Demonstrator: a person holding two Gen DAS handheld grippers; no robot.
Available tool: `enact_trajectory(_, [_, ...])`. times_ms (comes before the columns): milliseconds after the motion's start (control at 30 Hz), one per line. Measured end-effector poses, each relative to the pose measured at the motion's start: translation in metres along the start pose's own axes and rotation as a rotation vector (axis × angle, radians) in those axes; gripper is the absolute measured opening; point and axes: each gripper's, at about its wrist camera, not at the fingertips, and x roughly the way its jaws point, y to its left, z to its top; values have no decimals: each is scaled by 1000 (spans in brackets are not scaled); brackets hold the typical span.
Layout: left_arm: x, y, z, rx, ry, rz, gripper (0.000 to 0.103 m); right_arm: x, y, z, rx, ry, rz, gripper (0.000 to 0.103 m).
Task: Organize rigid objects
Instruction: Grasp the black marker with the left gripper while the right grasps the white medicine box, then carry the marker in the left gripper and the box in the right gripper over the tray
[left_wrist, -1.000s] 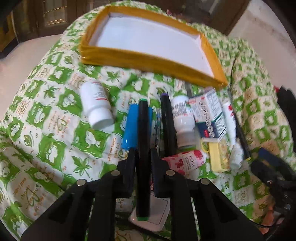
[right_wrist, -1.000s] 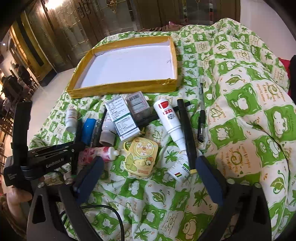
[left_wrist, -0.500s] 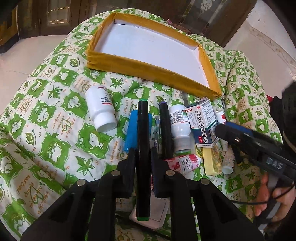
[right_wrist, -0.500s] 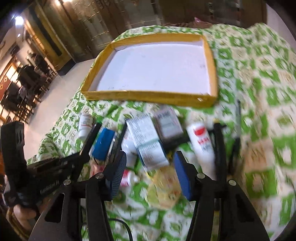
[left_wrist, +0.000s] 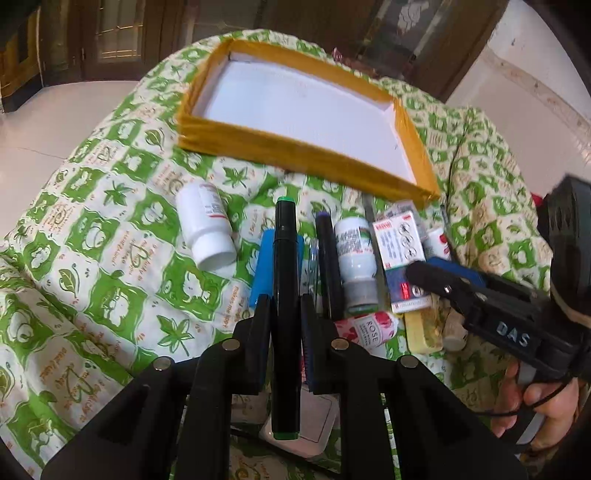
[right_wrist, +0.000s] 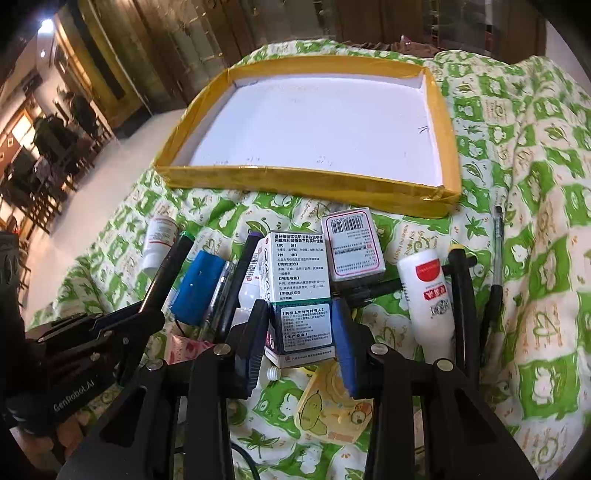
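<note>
While the left gripper (left_wrist: 284, 325) stays clenched on a black marker with green ends (left_wrist: 285, 258), the right gripper (right_wrist: 299, 332) is closing its jaws on a white-and-teal medicine box (right_wrist: 301, 295) that stands between the blue pads (right_wrist: 341, 339); whether the pads already press on it cannot be told. Both items sit at the near edge of the clutter on the green leaf-print quilt (right_wrist: 535, 258), well short of the empty yellow-rimmed tray (right_wrist: 306, 177) beyond. The step in hand looks like picking up for transfer. Next, each piece probably needs lifting clear of its neighbours and carrying over the tray's near wall. Readable writing: "ROSE" on a pink tube (left_wrist: 369, 328), "DAS" on the right tool's body, "GenRobot.AI" on the left's, and printed Chinese text on the box.
</note>
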Motion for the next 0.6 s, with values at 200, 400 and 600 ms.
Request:
enact_trajectory(200, [-10, 7, 3, -43, -41, -34, 13, -16, 3, -7, 12, -37, 58, 32])
enact_trajectory(400, [-14, 13, 5, -76, -50, -40, 13, -24, 11, -6, -4, -64, 80, 32])
enact_trajectory(600, [-22, 16, 11, -79, -58, -64, 13, -26, 8, -5, 4, -61, 72, 32])
